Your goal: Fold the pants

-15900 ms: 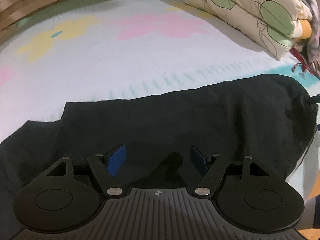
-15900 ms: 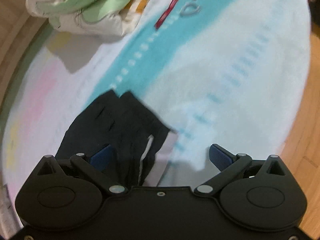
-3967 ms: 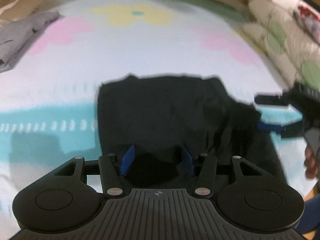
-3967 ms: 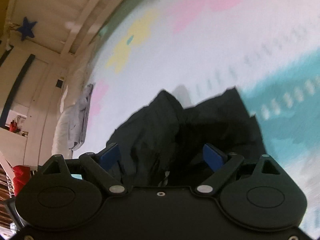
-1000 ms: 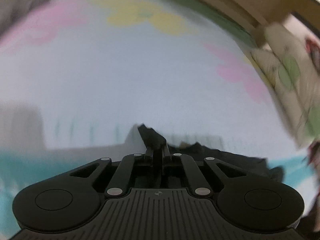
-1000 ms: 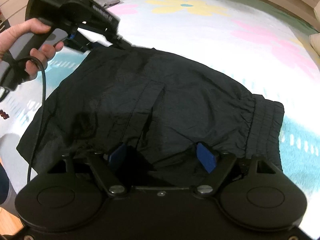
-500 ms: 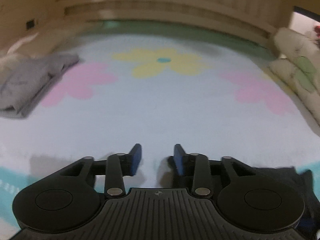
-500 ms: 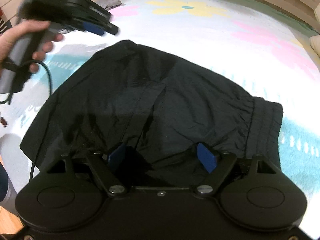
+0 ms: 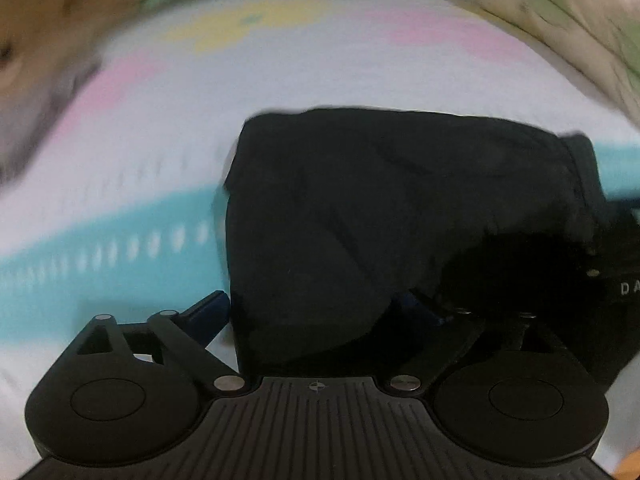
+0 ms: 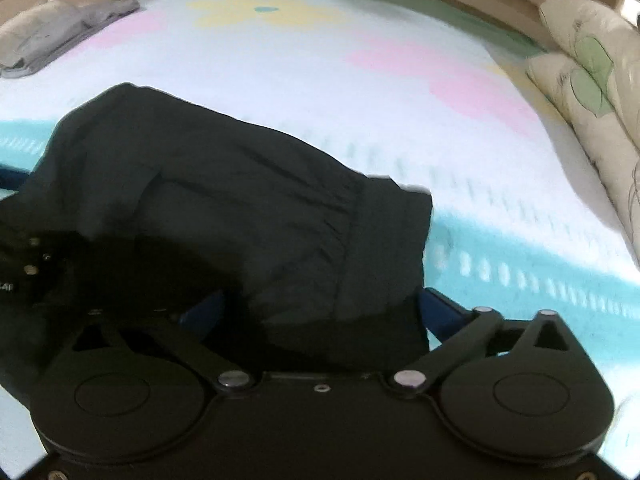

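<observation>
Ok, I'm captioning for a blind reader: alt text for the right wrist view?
Folded black pants lie on a pastel flowered bedsheet, waistband to the right. The right gripper hangs over their near edge, jaws opening wide, gripping nothing. Grey cloth lies far left, patterned bedding at right.

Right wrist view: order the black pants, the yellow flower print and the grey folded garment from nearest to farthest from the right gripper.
1. Black pants: directly under the right gripper, lying between its opening fingers.
2. Grey folded garment: far left, at the bed's edge.
3. Yellow flower print: top centre of the sheet; it and the garment are nearly too close to call.
</observation>
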Available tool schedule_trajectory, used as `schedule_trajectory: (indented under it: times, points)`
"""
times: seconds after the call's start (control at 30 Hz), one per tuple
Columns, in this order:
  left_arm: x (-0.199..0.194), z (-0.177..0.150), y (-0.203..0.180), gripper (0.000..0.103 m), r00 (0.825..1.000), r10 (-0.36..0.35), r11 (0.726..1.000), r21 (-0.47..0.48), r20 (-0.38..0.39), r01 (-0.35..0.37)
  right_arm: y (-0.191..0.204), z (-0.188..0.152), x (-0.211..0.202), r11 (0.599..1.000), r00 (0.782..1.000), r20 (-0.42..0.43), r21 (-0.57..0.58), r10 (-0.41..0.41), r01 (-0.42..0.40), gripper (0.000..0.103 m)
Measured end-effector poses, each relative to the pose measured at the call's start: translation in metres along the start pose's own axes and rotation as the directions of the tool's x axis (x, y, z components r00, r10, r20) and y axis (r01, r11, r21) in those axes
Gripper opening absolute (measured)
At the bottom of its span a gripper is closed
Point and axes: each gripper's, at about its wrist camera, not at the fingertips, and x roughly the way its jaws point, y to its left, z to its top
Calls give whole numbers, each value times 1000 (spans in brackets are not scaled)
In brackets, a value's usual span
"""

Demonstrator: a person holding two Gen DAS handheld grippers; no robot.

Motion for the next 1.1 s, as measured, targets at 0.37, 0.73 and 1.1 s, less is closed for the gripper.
schedule_trajectory:
  times: [0.37, 0.73, 1.1]
  points:
    - [4, -4, 17, 102, 999, -32, 998, -55, -22, 31, -37, -12, 3, 975, 991, -42, 191, 126, -116, 103]
    - [-1, -10, 19, 102, 999, -47, 998, -47, -13, 46, -75, -23, -5, 904, 964, 25, 341, 266, -259, 103]
    - [-2, -17, 24, 102, 997, -71, 996, -54, 12, 72, -114, -30, 8, 734, 883, 72, 527, 464, -428, 42]
